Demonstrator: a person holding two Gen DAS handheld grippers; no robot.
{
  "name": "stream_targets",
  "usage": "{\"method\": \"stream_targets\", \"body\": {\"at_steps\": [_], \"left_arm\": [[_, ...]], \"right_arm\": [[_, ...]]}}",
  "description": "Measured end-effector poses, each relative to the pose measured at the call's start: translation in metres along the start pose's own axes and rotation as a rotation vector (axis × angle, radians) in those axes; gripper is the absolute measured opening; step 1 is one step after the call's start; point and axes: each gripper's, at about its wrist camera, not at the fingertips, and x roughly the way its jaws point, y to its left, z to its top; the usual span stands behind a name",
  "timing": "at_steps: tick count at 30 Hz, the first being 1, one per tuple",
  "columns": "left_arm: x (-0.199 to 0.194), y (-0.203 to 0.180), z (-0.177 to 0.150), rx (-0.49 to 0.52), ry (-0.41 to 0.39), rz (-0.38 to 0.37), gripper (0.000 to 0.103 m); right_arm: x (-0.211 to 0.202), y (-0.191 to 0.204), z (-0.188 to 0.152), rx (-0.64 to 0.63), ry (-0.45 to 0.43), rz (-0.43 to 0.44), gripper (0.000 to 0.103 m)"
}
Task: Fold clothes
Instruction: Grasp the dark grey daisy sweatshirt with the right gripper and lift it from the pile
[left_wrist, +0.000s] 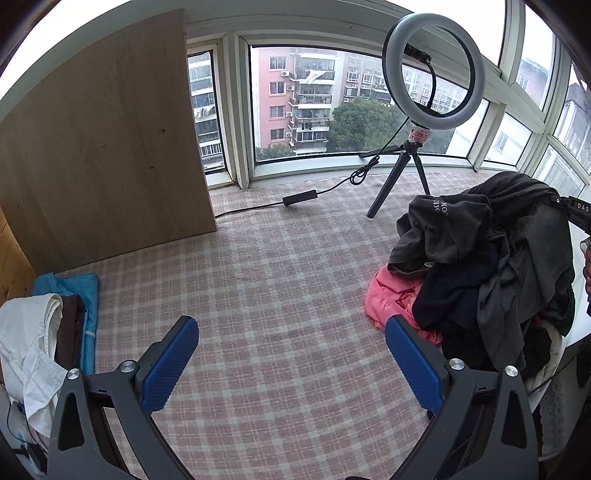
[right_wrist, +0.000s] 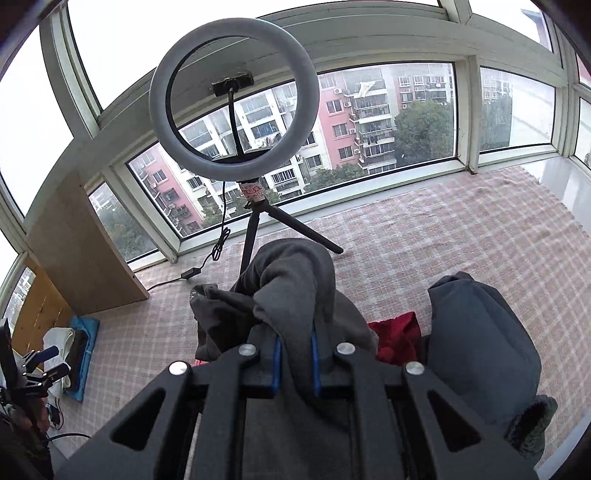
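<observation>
My right gripper (right_wrist: 295, 341) is shut on a dark grey garment (right_wrist: 291, 280); the cloth bunches up between the blue pads and hangs lifted above the checked cloth (right_wrist: 443, 236). My left gripper (left_wrist: 291, 354) stands open over the pink checked cloth (left_wrist: 280, 280), nothing between its blue pads (left_wrist: 168, 363). A heap of unfolded clothes (left_wrist: 491, 266) lies to its right: grey and black pieces over a pink one (left_wrist: 388, 295). In the right wrist view a blue-grey garment (right_wrist: 476, 339) and a red one (right_wrist: 397, 336) lie under the lifted piece. The left gripper (right_wrist: 46, 363) shows at far left.
A ring light on a black tripod (left_wrist: 432, 74) stands by the window, its cable and inline switch (left_wrist: 300, 197) trailing across the cloth. A wooden board (left_wrist: 99, 147) stands upright at the left. Folded white, brown and blue items (left_wrist: 48, 325) lie stacked in the left corner.
</observation>
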Motion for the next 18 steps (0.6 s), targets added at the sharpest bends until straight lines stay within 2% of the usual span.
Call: {"method": "stream_targets", "body": {"at_steps": [5,8,11,14,17,18], "left_arm": [[-0.020,0.023,-0.001,-0.031,-0.054,0.005,0.102],[-0.036,0.049,-0.007,-0.076,-0.092,0.017,0.102],[-0.054,0.078,-0.014,-0.124,-0.131,0.035,0.102],[-0.076,0.113,-0.025,-0.177,-0.171,0.072,0.102],[-0.100,0.152,-0.039,-0.234,-0.204,0.116,0.102],[-0.109,0.164,-0.045,-0.251,-0.212,0.129,0.102]], "right_arm": [[-0.066,0.091,0.058,-0.137,-0.167,0.121,0.011],[-0.106,0.161,0.080,-0.239,-0.234,0.240,0.011],[-0.137,0.234,0.086,-0.349,-0.267,0.368,0.011],[-0.160,0.296,0.078,-0.420,-0.283,0.494,0.011],[-0.163,0.331,0.069,-0.432,-0.269,0.584,0.011],[-0.156,0.335,0.064,-0.426,-0.242,0.590,0.012]]}}
